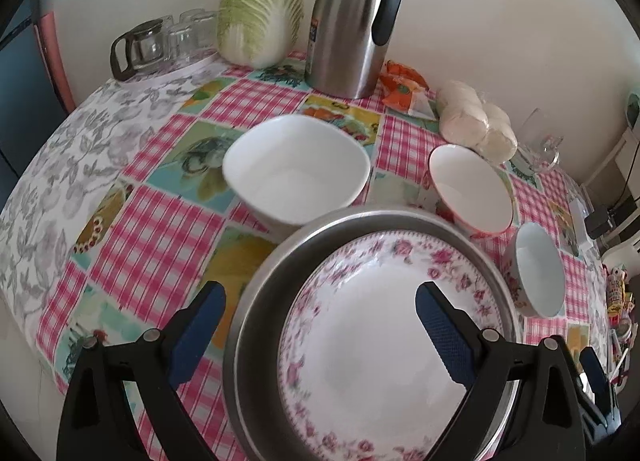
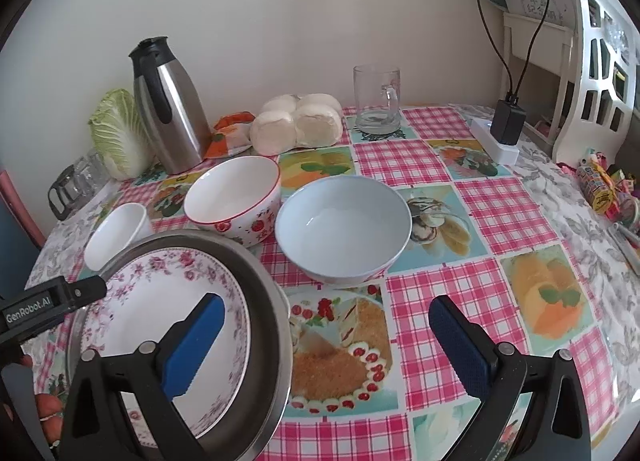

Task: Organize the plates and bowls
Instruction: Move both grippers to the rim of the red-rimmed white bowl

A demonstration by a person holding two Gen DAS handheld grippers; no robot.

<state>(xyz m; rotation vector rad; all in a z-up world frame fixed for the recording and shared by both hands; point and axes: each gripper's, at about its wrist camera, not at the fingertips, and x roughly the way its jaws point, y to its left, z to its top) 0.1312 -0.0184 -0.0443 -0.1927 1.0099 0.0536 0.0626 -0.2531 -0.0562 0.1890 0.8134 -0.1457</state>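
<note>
I have both grippers spread wide and gripping nothing: left gripper [image 1: 320, 313] straddles the round steel pan's [image 1: 260, 293] rim, right gripper [image 2: 326, 321] likewise. The pink-flowered white plate [image 1: 372, 341] lies inside that pan, beside three empty bowls on the checked tablecloth [image 2: 400, 159].

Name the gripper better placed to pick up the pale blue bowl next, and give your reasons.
Right. The right gripper is open, and the pale blue bowl sits just ahead of it. The left gripper straddles the metal pan's rim, farther away.
</note>
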